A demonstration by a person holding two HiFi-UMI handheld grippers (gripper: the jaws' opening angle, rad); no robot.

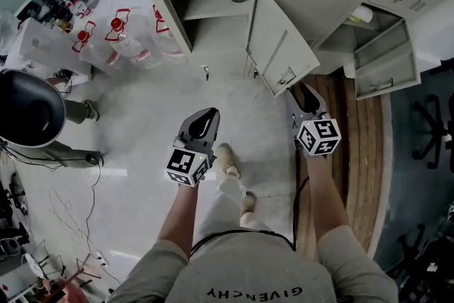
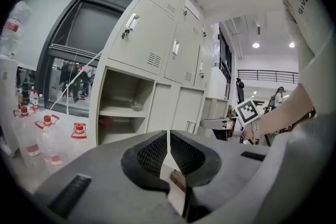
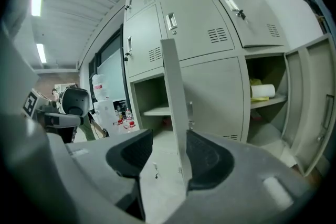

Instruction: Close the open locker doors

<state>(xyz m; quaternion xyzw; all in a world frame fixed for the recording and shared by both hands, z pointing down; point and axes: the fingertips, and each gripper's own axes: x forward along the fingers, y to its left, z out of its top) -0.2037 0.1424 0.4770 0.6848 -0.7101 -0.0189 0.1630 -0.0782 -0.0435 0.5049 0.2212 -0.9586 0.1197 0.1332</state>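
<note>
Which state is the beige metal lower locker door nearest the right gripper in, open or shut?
Open. The beige metal locker door stands swung outward, leaving the shelved compartment beside it exposed.

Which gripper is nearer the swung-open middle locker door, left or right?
Right. The right gripper is just short of the door, whose free edge lines up between its open fingers. The left gripper hangs over the floor, off to the door's left, fingers together.
</note>
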